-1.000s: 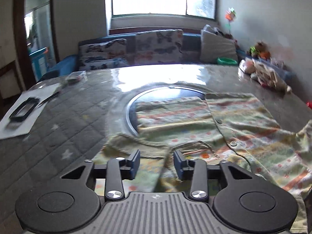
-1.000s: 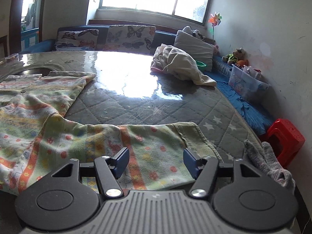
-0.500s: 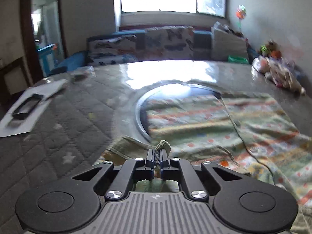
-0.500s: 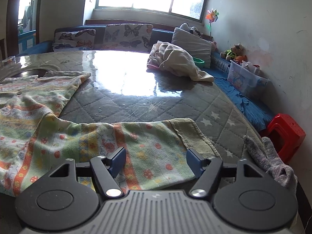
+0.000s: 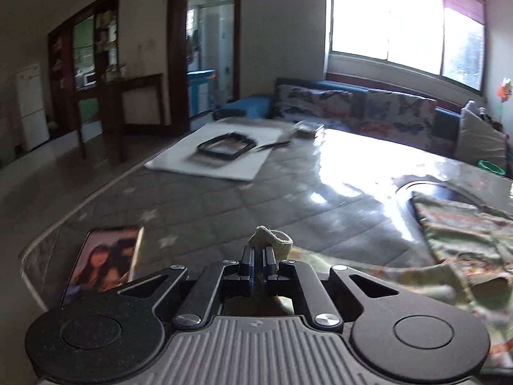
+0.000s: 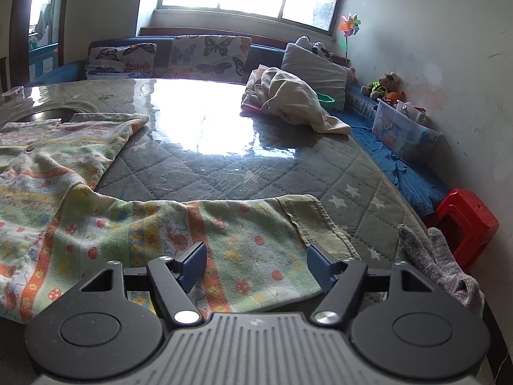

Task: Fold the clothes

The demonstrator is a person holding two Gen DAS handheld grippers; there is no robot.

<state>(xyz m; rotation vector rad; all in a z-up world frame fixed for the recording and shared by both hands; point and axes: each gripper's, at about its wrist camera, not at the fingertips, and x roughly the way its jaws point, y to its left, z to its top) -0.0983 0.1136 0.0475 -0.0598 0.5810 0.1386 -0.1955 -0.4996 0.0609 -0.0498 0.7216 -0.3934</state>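
Presently, left hand-held gripper (image 5: 258, 258) clamped on shirt (image 6: 96, 224) cuff, right hand-held gripper (image 6: 255, 264) jaws wide apart over other sleeve, holding nothing, shirt spread on desk (image 6: 224, 166), phone (image 5: 102, 263) near corner.

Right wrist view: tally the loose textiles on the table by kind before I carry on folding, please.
Patterned shirt, spread flat: 1
Crumpled cream garment pile, far side: 1
Grey sock, at the table's right edge: 1
Total: 3
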